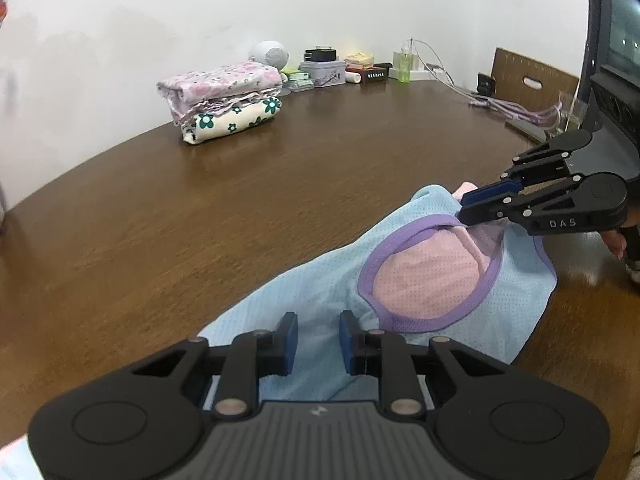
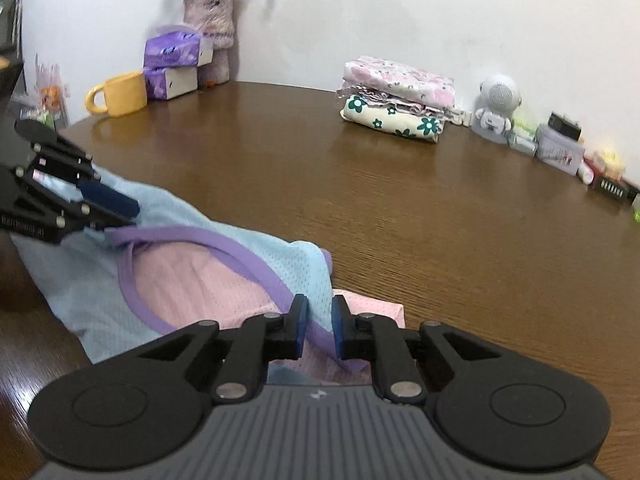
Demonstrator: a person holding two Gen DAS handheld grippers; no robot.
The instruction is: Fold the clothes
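Observation:
A light blue mesh garment (image 1: 312, 280) (image 2: 80, 280) with a purple-trimmed neck opening (image 1: 432, 322) and pink inside lies crumpled on the brown table (image 1: 200, 208), near its front edge. My left gripper (image 1: 318, 344) (image 2: 124, 216) is shut on a raised fold of the blue cloth just beside the neckline. My right gripper (image 2: 320, 330) (image 1: 462, 210) is pinched on the far side of the neck opening, with blue cloth and purple trim (image 2: 320, 332) between its pads. The two grippers face each other across the opening.
A stack of folded floral clothes (image 1: 224, 100) (image 2: 396, 96) sits by the wall. A yellow mug (image 2: 120, 94), purple tissue packs (image 2: 172, 60), a vase, a white speaker (image 2: 498, 104), small boxes and cables (image 1: 520, 110) line the table's far edge.

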